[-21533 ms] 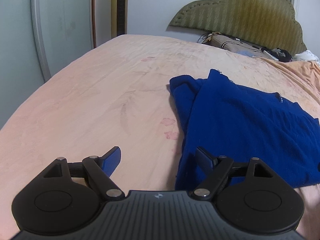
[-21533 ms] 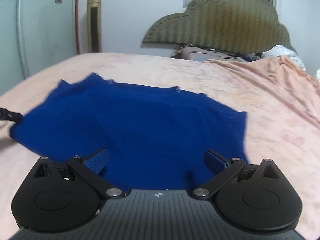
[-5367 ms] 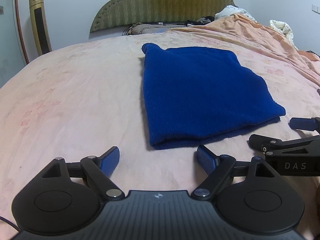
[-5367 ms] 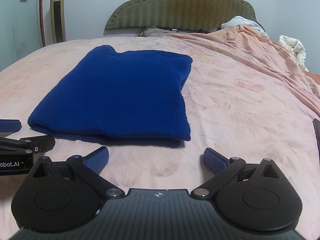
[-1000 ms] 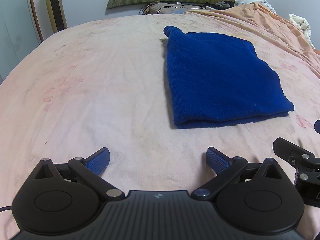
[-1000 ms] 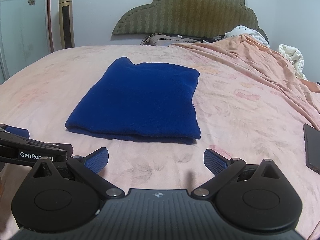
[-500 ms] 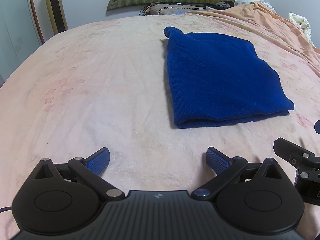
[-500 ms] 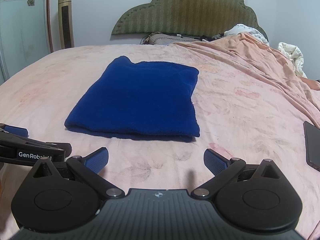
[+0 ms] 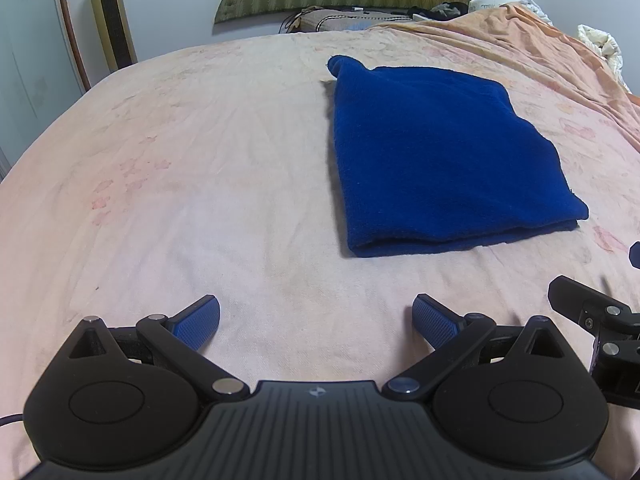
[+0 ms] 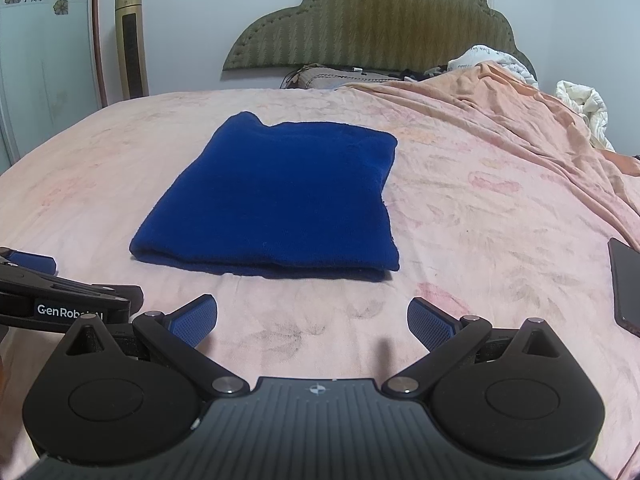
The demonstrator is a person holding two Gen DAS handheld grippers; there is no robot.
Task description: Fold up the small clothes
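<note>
Two sets of tongs hover low over the near end of the bed (image 10: 500,184), both with their blue pads spread wide and nothing between them. The left tongs (image 9: 316,322) sit over bare pink sheet, and from the right wrist view their black frame pokes in at the left edge (image 10: 28,264), close beside the right tongs (image 10: 312,320). From the left wrist view part of the right tongs shows at the right edge (image 9: 592,312).

The blue garment (image 10: 276,196) lies flat on the sheet ahead of both tools, apart from them, folded into a neat rectangle with its thick doubled edge facing the tongs. One small rounded corner (image 9: 340,65) sticks out at the far left end toward the headboard (image 10: 372,20). In the left wrist view the garment (image 9: 436,152) sits ahead and to the right.

A dark phone (image 10: 626,284) rests on the sheet at the right edge, well apart from the garment. A rumpled peach blanket (image 10: 520,92) covers the far right side of the bed, and a tall gold fan (image 10: 130,40) stands by the wall at the left
</note>
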